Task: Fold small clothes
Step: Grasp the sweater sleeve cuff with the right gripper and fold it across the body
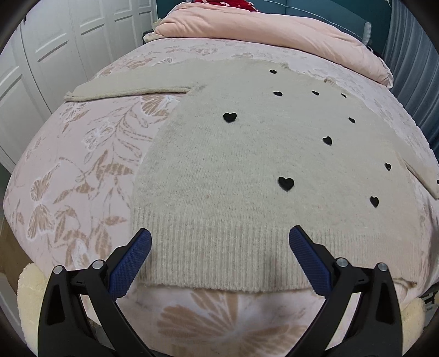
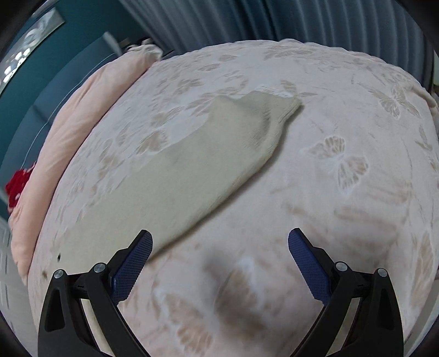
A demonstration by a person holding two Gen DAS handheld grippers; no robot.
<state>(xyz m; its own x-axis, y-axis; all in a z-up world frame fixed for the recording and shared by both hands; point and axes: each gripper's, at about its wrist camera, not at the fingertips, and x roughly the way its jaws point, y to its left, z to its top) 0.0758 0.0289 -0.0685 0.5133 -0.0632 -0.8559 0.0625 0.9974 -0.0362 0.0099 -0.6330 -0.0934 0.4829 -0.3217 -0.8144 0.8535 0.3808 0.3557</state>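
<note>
Two grippers, both with jaws spread wide, nothing between them. Left gripper (image 1: 219,239) sits over the ribbed hem of a beige knit sweater (image 1: 233,164); the blue pads (image 1: 131,263) flank the hem, can't tell if they touch the fabric. Sweater lies flat, front up, on the pink floral bedspread (image 1: 82,178), hem along the near edge of the bed, neck toward the far end. Small black hearts (image 1: 286,183) are scattered over its front. One sleeve (image 1: 123,89) stretches out flat toward the bed's left edge; the other runs off toward the right edge, only partly seen in the left wrist view.

Right gripper (image 2: 219,241) hangs above bare bedspread (image 2: 329,206) just beside that other sleeve (image 2: 192,170), which lies diagonally with its ribbed cuff (image 2: 285,105) pointing away. One pad (image 2: 134,263) overlaps the sleeve's near edge in the view; contact unclear. Right wrist view is motion-blurred.

Folded pink duvet (image 1: 274,33) lies across the far end of the bed, red fabric (image 1: 233,3) behind it. White wardrobe doors (image 1: 55,55) off the left edge, blue-grey curtain (image 2: 301,19) beyond the right.
</note>
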